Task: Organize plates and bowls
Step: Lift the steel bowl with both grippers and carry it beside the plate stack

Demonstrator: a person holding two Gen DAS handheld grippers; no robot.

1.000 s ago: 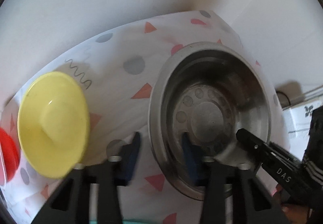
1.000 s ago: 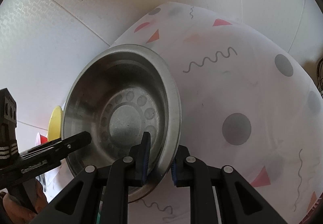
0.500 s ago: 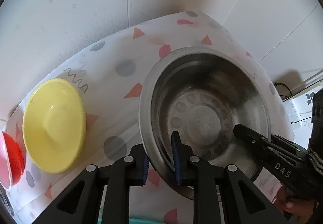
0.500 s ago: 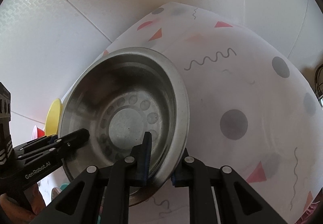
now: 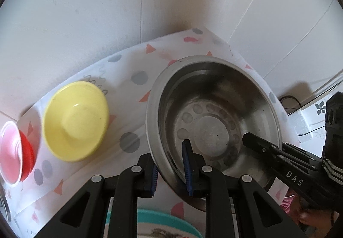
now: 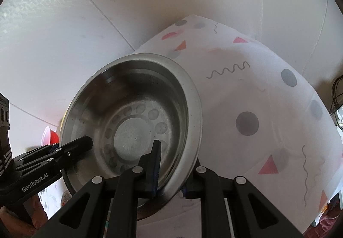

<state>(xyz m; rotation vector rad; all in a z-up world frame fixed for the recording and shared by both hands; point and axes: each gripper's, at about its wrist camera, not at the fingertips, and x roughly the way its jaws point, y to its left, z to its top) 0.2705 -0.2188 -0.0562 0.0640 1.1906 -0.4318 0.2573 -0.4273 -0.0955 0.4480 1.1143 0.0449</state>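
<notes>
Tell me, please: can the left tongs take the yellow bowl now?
Probably not yet. The left tongs are shut on the rim of the steel bowl, as are the right tongs. The yellow bowl lies uncovered to its left.

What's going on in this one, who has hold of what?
A person works two handheld grippers, both clamped on the rim of one steel bowl. The left gripper pinches its near-left rim, the right gripper its near-right rim, one finger inside and one outside each. The bowl looks tilted over the patterned tablecloth. A yellow bowl and a red bowl sit on the cloth, untouched.
</notes>
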